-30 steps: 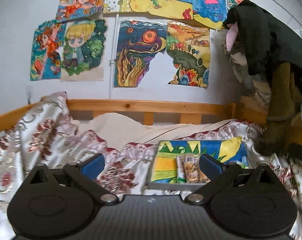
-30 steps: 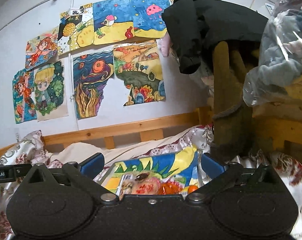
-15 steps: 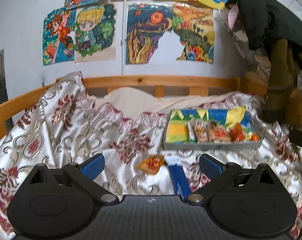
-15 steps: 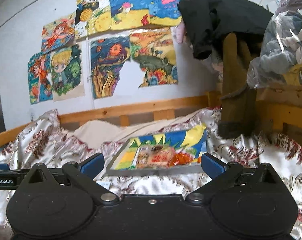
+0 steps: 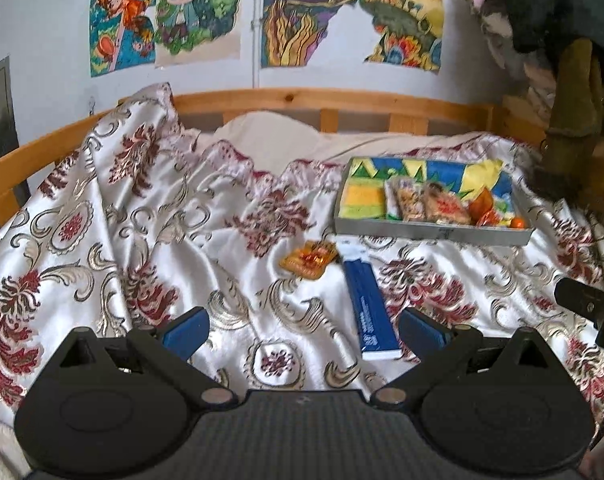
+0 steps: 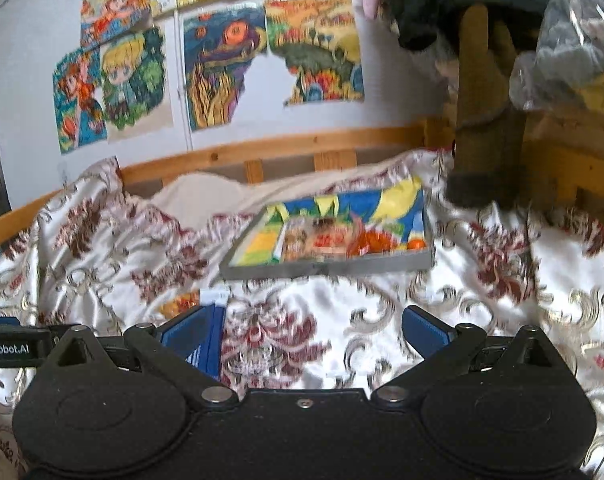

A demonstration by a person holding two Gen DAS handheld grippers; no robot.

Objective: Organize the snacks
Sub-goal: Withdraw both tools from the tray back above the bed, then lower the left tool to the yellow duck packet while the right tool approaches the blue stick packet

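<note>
Bed (image 5: 141, 216) covered with a white floral quilt, wooden rail (image 5: 302, 98) behind, drawings (image 5: 310, 12) on the wall above. Landmark: shallow grey tray (image 5: 430, 232) with a colourful lining, resting on the quilt. Inside the tray, toward its right half: several snack packets (image 5: 434, 202) side by side, plus orange wrapped pieces (image 5: 490, 210) at the right end; left part of the lining bare. In front of the tray, just off its left corner: flat orange snack packet (image 5: 309, 260) on the quilt. Touching or just beside that packet, running away from the tray toward the camera: long blue box (image 5: 368, 308). Left gripper (image 5: 302, 326) nearer than both, above the quilt, fingers (image 5: 185, 330) spread wide, nothing between them. Right gripper (image 6: 304, 330) in front of the tray's middle, fingers (image 6: 426, 330) likewise wide apart and empty; blue box (image 6: 211, 336) just by its left finger. Right-wrist view blurred.
</note>
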